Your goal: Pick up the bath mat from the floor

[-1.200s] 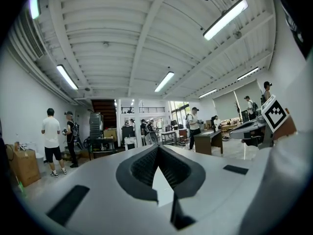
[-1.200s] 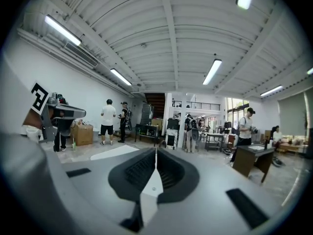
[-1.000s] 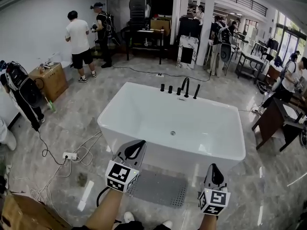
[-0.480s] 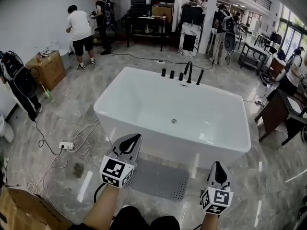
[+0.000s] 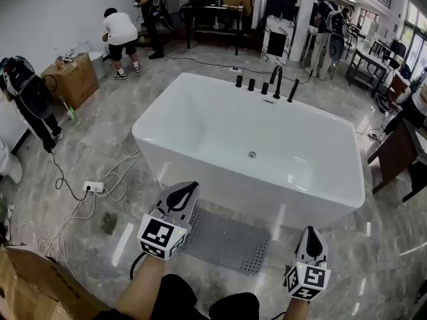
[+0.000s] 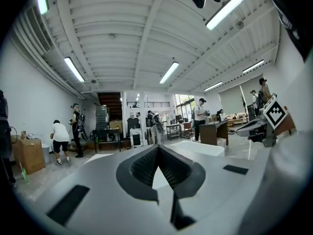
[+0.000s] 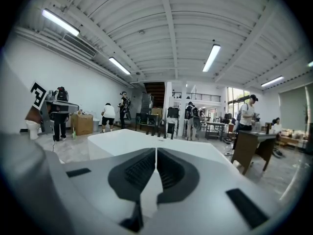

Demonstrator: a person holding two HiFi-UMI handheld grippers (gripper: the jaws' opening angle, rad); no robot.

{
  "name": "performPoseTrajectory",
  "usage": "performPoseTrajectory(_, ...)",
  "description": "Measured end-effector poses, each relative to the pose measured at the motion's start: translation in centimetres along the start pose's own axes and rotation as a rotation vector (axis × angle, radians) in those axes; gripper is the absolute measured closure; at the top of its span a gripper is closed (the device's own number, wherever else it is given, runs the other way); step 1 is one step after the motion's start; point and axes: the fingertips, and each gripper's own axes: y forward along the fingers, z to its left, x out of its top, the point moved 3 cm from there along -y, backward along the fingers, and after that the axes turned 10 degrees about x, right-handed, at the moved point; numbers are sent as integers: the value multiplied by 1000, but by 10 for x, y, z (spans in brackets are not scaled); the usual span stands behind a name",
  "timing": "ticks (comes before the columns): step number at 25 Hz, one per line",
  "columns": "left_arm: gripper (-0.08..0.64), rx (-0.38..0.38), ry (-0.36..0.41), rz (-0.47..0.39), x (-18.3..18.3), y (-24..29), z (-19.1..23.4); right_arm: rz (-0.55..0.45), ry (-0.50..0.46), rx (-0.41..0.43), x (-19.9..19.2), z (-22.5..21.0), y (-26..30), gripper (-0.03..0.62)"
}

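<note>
Both grippers have sunk toward the floor since the earlier frame and we've crouched: knees [image 5: 170, 299] now fill the near edge, and the bathtub [image 5: 227, 191] looms larger. Far left, the power strip [image 5: 93, 187] and loose white cables [image 5: 119, 182] lie on the floor, well clear of the mat. A black cable loop [image 5: 137, 267] sits just left of our left forearm, so a sweep that way could snag it. Left gripper [image 5: 190, 189] hangs over the mat's near-left part, jaws pressed together, nothing between them. Bath mat [image 5: 227, 242] is grey, perforated and flat on the glossy floor, between the two grippers, its far edge close under the bathtub wall. Right gripper [image 5: 312, 232] looks just right of the mat's right end, over bare floor, jaws likewise closed and empty. Risks as we see them: both tools need opening before contact, or the closed tips will just shove the mat or skid it across the polished stone. It lies flush with no lip to bite, so a jaw has to get under an edge or the pads scrape floor. It looks limp, so a one-corner grab would likely fold and drag it. Right gripper must come left or it closes on nothing. Reaching in too far risks knocking the bathtub wall.
</note>
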Motion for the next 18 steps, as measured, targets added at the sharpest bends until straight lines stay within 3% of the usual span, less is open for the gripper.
performPoseTrajectory(6,560,11,19,26,-60,8,-3,9,-28,13,-49,-7,24,571)
performPoseTrajectory(18,560,26,10,111,-218,31,-6,70,-1,-18,-186,-29,78,571)
